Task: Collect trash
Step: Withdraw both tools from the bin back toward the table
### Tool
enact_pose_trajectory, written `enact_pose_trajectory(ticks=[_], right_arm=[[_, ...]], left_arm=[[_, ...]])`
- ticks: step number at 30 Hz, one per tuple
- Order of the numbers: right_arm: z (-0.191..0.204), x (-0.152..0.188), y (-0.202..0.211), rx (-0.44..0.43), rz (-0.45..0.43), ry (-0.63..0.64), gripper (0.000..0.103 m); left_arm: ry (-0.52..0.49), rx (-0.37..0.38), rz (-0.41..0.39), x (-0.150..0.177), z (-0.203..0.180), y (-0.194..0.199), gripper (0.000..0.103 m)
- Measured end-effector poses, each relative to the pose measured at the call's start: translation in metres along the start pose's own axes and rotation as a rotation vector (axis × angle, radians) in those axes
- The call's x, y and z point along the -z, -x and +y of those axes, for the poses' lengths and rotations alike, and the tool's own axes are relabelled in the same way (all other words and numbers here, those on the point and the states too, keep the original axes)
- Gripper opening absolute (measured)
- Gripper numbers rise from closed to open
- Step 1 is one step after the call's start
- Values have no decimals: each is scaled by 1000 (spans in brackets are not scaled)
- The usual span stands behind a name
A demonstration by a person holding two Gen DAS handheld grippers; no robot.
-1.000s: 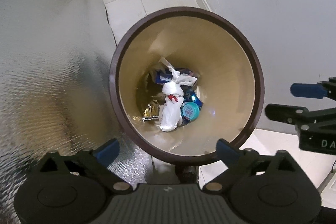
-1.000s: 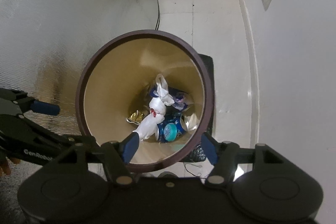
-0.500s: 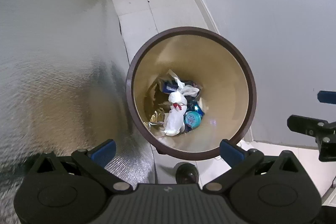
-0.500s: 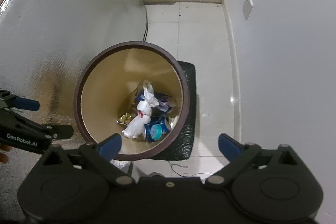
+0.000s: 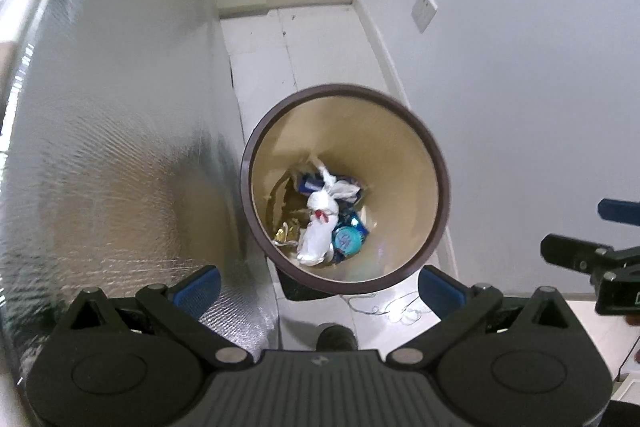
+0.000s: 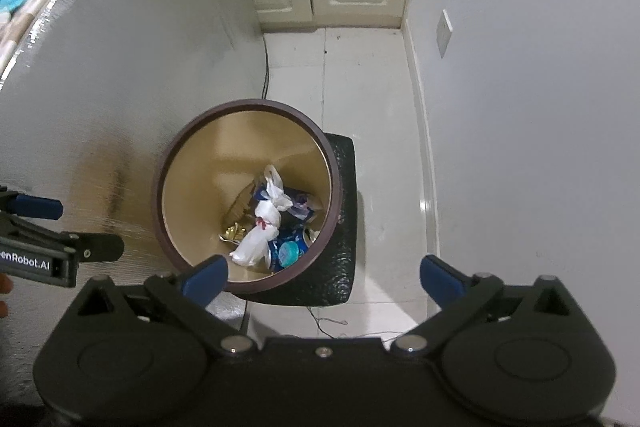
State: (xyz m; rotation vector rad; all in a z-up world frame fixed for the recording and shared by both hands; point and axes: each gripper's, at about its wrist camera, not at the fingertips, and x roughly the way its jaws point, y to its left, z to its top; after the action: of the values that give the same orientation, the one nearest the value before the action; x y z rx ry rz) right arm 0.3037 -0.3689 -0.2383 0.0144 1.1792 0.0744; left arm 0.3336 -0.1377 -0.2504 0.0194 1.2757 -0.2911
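Our left gripper (image 5: 318, 287) and right gripper (image 6: 324, 277) both sit at the bottom of their frames, jaws spread wide with nothing between them. We see the trash bin (image 5: 438, 163) at the centre of the left view, above the gripper; in the right view it lies left of centre. At its bottom lies a knotted white bag (image 5: 320, 227) among blue cans (image 5: 347, 241) and a gold wrapper (image 5: 285, 233).

Bin (image 5: 438, 183) mouth is wide open mid-frame, trash (image 5: 320, 223) only at the bottom. Foil wall (image 5: 120, 147) crowds the left, white wall (image 5: 520, 107) the right.
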Motion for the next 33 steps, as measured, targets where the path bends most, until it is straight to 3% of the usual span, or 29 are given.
enact_pose_trajectory(ticks=[11, 17, 33], right_arm=[[3, 7, 67, -8, -114, -5, 103], [5, 3, 109, -26, -189, 19, 103], [50, -30, 195, -151, -402, 144, 103]], left_arm=[[12, 27, -121, 18, -11, 61, 103], [34, 23, -228, 25, -10, 110, 103], [235, -61, -482, 59, 33, 236, 103]])
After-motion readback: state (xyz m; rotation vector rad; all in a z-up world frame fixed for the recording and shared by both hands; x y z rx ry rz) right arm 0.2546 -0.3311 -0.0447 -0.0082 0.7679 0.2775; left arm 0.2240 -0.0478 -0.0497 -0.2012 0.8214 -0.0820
